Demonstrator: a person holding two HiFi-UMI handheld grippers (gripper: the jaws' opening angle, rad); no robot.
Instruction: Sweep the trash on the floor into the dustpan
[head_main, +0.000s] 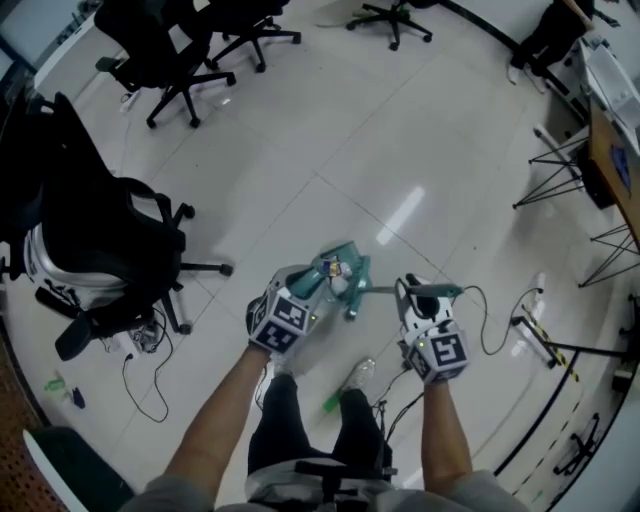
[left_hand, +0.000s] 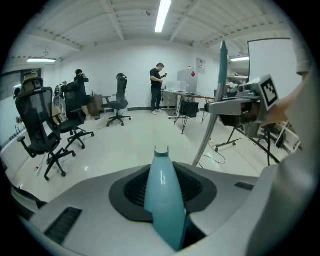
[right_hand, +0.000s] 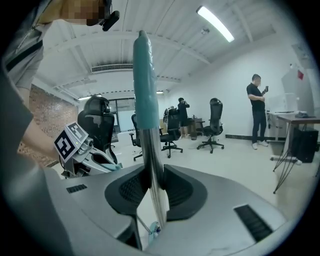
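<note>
Before the person's legs: left gripper (head_main: 312, 297) and right gripper (head_main: 415, 295), side by side above a pale tiled floor (head_main: 380, 150).
Left gripper, state: jaws narrowed onto the teal dustpan handle (left_hand: 163, 200), whose notched free end points away from the camera.
Right gripper, state: jaws clamped on the silver broom pole (right_hand: 151, 170), which stands up between the pads and has a teal grip (right_hand: 145, 75) at its top.
Dustpan (head_main: 343, 272): teal, at the left gripper's tip, just beside the pole's far end; whether it touches the floor cannot be told.
Small green item (head_main: 331, 403): on the floor between the person's feet; kind unclear.
Surroundings: black office chair (head_main: 120, 240) to the left; a cable (head_main: 497, 325) to the right; a standing person (left_hand: 158, 89) far off by the desks.
</note>
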